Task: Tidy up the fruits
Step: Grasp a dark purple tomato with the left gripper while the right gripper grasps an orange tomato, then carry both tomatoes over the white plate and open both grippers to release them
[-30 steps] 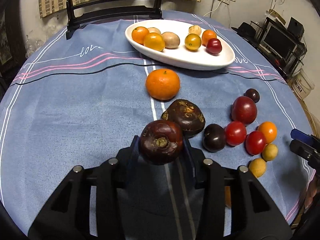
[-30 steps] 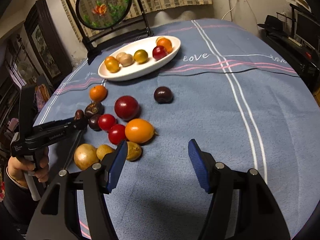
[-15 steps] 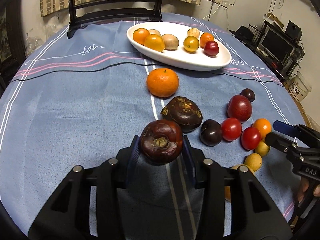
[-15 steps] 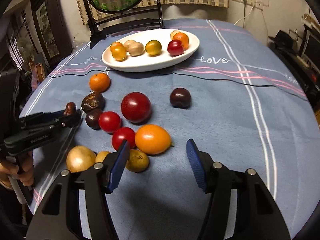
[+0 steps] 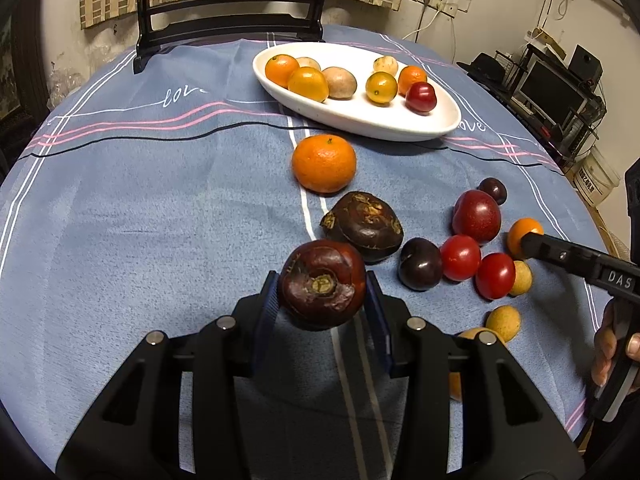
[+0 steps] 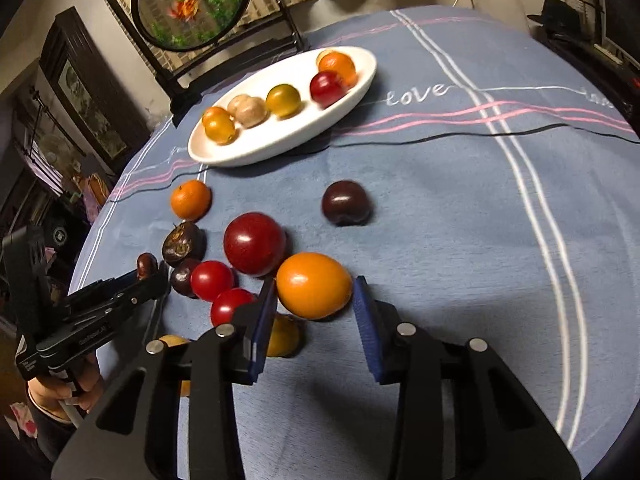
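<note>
Table point(image 5: 120, 220): round, under a blue cloth with pink and white stripes.

Dish point(image 5: 400, 124): white, oval, at the far side of the table; holds seven small fruits, orange, tan, yellow-green and one red.

Left gripper point(image 5: 322, 306): jaws drawn in, blue pads clamped on either side of a dark brown round fruit point(image 5: 322, 284), which is held clear of the cloth near the table's front.

Right gripper point(image 6: 314, 320): jaws closing around an orange oval fruit point(image 6: 314, 285); the fruit sits on the cloth between the pads, a slim gap still visible at each side.

Loose fruit on the cloth: a tangerine point(image 5: 324, 163) nearest the dish; a second brown fruit point(image 5: 366, 226) just behind the held one; a large dark red fruit point(image 6: 254, 243); two red tomatoes point(image 6: 212, 280); two dark plums point(image 6: 346, 202); small yellow fruits point(image 5: 503, 322) at the near edge.
</note>
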`<state>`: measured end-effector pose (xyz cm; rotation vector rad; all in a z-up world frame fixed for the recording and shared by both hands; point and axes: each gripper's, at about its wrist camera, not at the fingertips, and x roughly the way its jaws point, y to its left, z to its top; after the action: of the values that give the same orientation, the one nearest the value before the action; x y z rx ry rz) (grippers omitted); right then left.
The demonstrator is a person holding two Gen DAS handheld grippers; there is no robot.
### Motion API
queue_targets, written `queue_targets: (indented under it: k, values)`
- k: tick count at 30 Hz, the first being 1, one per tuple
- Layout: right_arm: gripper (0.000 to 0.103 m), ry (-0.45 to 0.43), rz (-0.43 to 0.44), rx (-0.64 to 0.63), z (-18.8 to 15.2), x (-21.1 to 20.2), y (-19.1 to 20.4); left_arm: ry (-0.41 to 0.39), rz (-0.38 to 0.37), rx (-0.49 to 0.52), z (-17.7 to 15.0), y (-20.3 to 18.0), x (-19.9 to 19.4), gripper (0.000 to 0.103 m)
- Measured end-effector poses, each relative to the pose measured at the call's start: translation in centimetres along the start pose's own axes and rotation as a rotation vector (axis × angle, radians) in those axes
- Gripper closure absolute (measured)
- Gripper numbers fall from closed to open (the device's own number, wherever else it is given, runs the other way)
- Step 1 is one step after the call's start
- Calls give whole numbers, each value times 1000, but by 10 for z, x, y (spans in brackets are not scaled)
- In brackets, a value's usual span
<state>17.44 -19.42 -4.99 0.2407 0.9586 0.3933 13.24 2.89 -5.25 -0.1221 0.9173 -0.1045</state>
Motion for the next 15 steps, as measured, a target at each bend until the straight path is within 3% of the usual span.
queue_targets:
  k: [8, 15]
  values:
    - [62, 21, -123, -86, 5, 17, 12, 8, 8, 2, 0, -1, 1, 60]
    - [66, 1, -131, -86, 8, 17, 9, 13, 6, 2, 0, -1, 2, 60]
